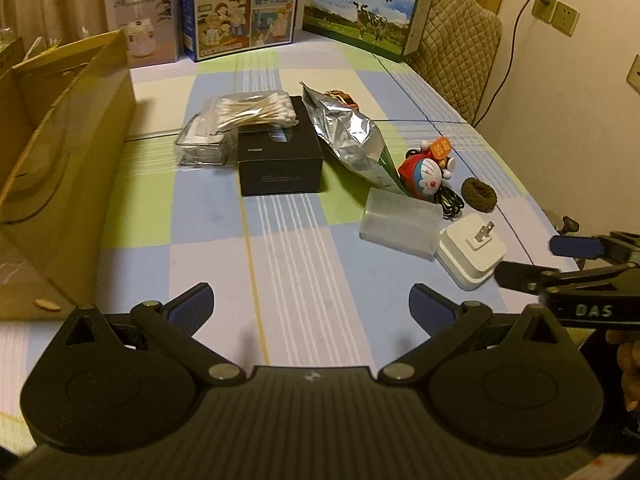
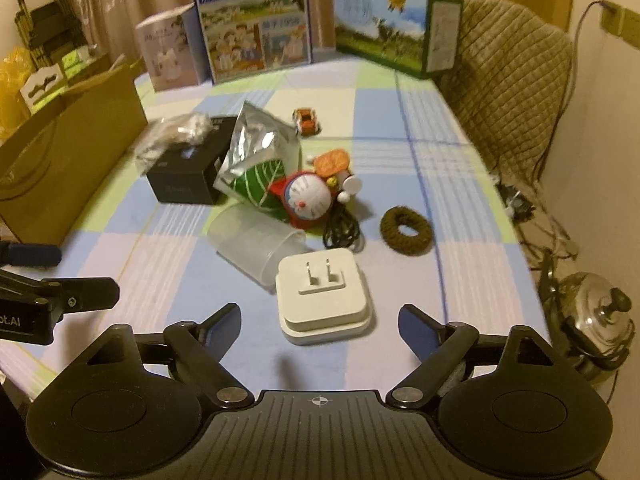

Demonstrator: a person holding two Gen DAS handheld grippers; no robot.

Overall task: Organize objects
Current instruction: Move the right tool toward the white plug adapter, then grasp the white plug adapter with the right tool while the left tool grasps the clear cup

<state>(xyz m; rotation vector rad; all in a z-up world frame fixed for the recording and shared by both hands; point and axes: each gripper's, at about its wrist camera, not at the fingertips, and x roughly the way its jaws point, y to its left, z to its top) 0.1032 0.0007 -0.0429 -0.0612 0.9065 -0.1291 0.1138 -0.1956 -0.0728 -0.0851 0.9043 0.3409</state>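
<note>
Your right gripper has its jaws wide, empty, lined up on the white plug adapter near the tabletop's front edge; your left gripper, equally wide, waits empty.

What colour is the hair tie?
Dark brown hair tie; shows best in the right wrist view.

cardboard box: cut off by left edge in both views, inside not visible
toy car: left view, mostly hidden behind foil bag
cotton swab bag: right view, blurred
black cable: partly under round toy
milk cartons: tops cropped, small print unreadable
kettle: at the right rim, distorted
</note>
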